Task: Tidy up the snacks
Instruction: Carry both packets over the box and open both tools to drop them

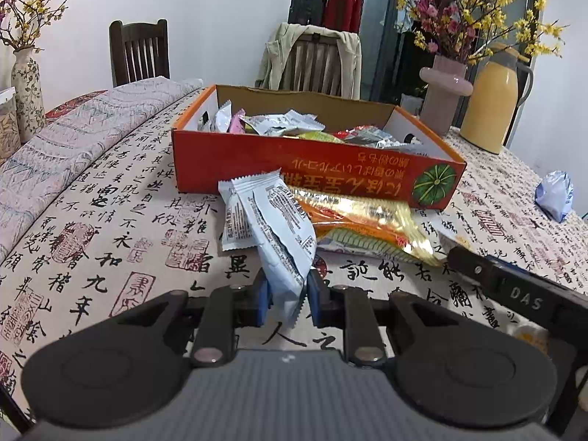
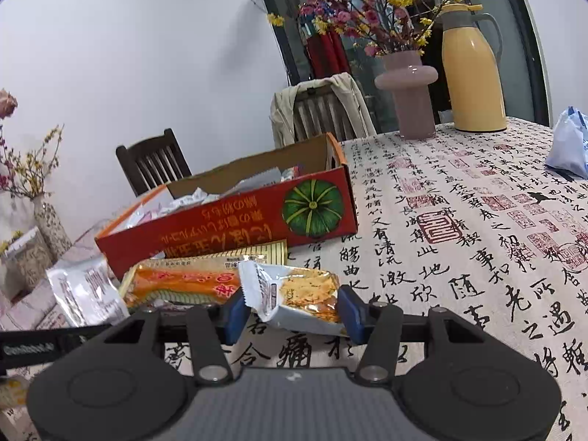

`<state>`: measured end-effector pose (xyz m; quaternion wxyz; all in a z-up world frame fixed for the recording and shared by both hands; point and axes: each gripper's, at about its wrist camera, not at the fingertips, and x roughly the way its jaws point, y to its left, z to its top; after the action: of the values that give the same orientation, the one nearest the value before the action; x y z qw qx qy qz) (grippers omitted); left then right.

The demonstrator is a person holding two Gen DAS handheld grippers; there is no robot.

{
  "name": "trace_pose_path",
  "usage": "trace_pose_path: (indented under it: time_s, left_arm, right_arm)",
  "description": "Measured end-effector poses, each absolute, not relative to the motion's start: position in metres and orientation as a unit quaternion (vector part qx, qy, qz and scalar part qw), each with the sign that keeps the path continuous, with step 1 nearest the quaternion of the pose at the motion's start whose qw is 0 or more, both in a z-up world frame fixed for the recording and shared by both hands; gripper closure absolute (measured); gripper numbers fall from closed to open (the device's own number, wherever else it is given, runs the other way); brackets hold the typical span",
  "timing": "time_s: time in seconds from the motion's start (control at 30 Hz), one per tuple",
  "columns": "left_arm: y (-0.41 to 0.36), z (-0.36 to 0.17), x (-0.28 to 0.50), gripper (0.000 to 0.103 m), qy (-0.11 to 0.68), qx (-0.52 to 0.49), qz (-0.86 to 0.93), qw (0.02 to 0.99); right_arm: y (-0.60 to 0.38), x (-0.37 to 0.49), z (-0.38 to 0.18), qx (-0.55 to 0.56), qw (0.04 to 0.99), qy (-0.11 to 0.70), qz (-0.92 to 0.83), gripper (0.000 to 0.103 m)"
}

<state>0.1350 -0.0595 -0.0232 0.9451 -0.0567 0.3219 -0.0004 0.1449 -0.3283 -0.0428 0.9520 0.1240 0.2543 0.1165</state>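
My left gripper [image 1: 288, 294] is shut on a pale blue-white snack packet [image 1: 283, 235], held up off the tablecloth just before an orange-red cardboard box [image 1: 257, 161] that holds several snacks. A long gold and orange packet [image 1: 360, 220] lies against the box front. In the right wrist view my right gripper [image 2: 294, 312] stands open around a white packet with a cracker picture [image 2: 297, 294]; the packet lies between the blue pads [image 2: 351, 312], a slim gap at the left one. The box [image 2: 228, 228], the gold packet [image 2: 191, 283] and the left-held packet [image 2: 88, 290] show there too.
A pink vase of flowers [image 1: 444, 92] and a yellow thermos jug [image 1: 492, 99] stand behind the box at the right. A blue-white bag [image 1: 555, 194] lies on the right. A folded patterned cloth [image 1: 73, 139] and a floral vase [image 1: 25, 92] are at the left. Chairs stand behind the table.
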Motion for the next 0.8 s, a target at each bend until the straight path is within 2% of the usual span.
trace_pose_path:
  time_s: [0.03, 0.07, 0.1, 0.2, 0.33, 0.47, 0.8]
  left_arm:
    - [-0.058, -0.022, 0.134, 0.081, 0.319, -0.057, -0.004, 0.946]
    - [-0.057, -0.022, 0.132, 0.082, 0.316, -0.058, -0.006, 0.947]
    - [-0.055, -0.021, 0.131, 0.082, 0.313, -0.058, -0.009, 0.948]
    - [-0.050, -0.017, 0.126, 0.082, 0.301, -0.059, -0.017, 0.952]
    - [-0.042, -0.008, 0.120, 0.082, 0.284, -0.059, -0.027, 0.957]
    - [-0.037, 0.002, 0.119, 0.082, 0.265, -0.052, -0.038, 0.962]
    - [-0.036, 0.042, 0.155, 0.082, 0.223, -0.040, -0.052, 0.973]
  right_arm:
    - [-0.327, 0.146, -0.043, 0.121, 0.951, 0.258, 0.117, 0.052]
    - [-0.326, 0.147, -0.043, 0.118, 0.951, 0.262, 0.118, 0.058]
    - [-0.325, 0.147, -0.044, 0.115, 0.950, 0.265, 0.118, 0.070]
    - [-0.323, 0.144, -0.044, 0.107, 0.953, 0.255, 0.122, 0.086]
    - [-0.323, 0.136, -0.040, 0.105, 0.962, 0.228, 0.106, 0.094]
    - [-0.329, 0.130, -0.031, 0.113, 0.967, 0.207, 0.095, 0.097]
    - [-0.319, 0.145, 0.019, 0.092, 0.979, 0.148, 0.104, 0.097]
